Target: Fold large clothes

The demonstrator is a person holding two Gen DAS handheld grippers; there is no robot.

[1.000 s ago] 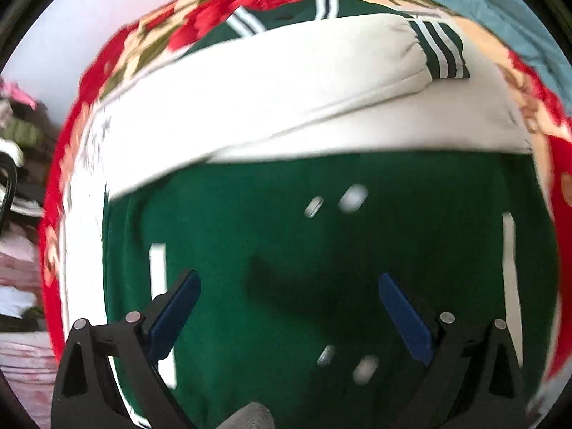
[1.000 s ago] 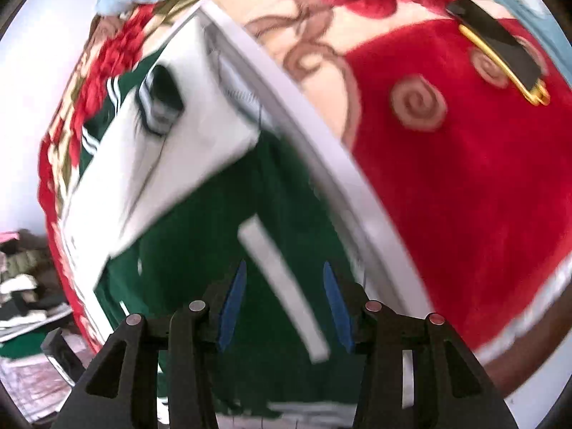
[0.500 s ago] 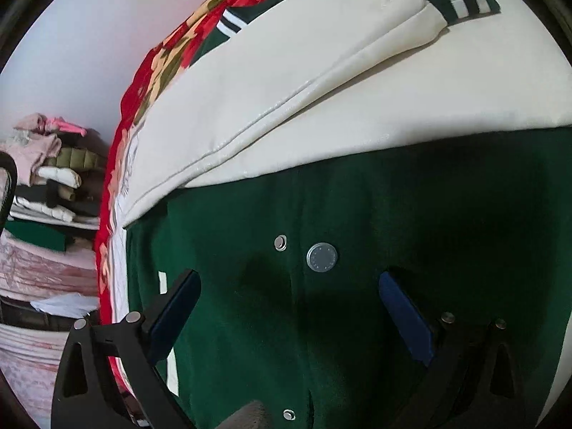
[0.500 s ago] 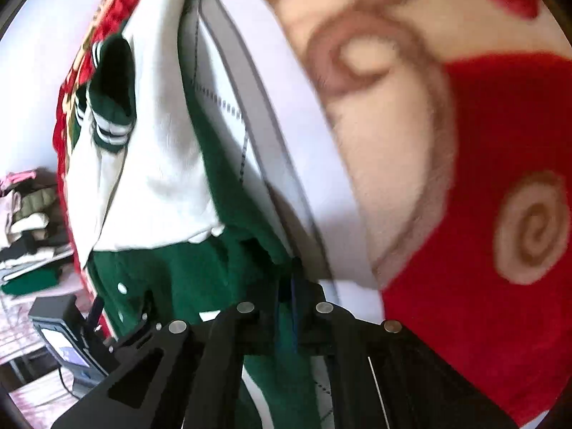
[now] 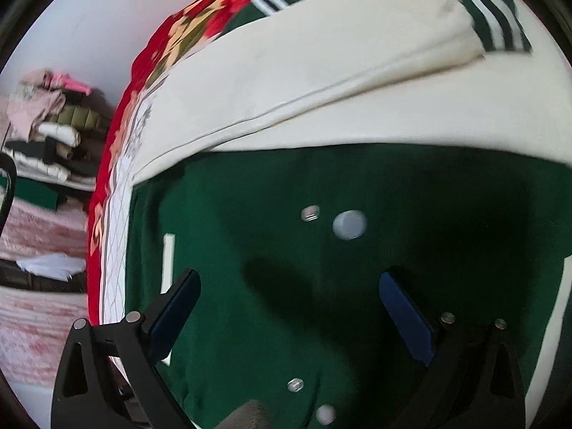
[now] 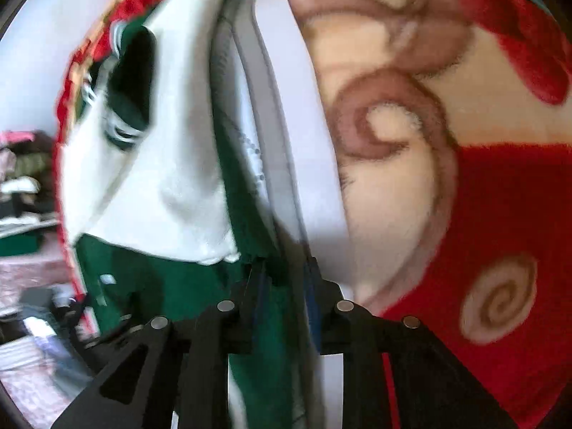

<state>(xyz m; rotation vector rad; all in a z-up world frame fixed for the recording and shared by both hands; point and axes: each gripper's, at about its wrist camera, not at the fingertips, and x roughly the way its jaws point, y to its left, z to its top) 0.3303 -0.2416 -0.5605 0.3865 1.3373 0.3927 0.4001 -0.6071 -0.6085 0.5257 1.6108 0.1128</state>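
A green varsity jacket [image 5: 357, 286] with cream sleeves [image 5: 321, 82] lies on a red floral blanket [image 5: 214, 18]. Its snap buttons [image 5: 348, 224] face up. A sleeve with a striped green cuff [image 5: 497, 32] is folded across the body. My left gripper [image 5: 286, 307] is open and empty, just above the green front. My right gripper [image 6: 286, 279] is shut on the jacket's side edge [image 6: 257, 243], green cloth and white lining pinched between the fingers, lifted a little off the blanket [image 6: 500, 214].
Stacked folded clothes [image 5: 46, 132] sit on shelves beyond the bed's left edge. A white wall [image 5: 89, 18] is behind. The red and cream blanket spreads to the right of the jacket in the right wrist view.
My right gripper closed on the jacket's side edge and has raised it. My left gripper dropped closer to the green front and stayed open.
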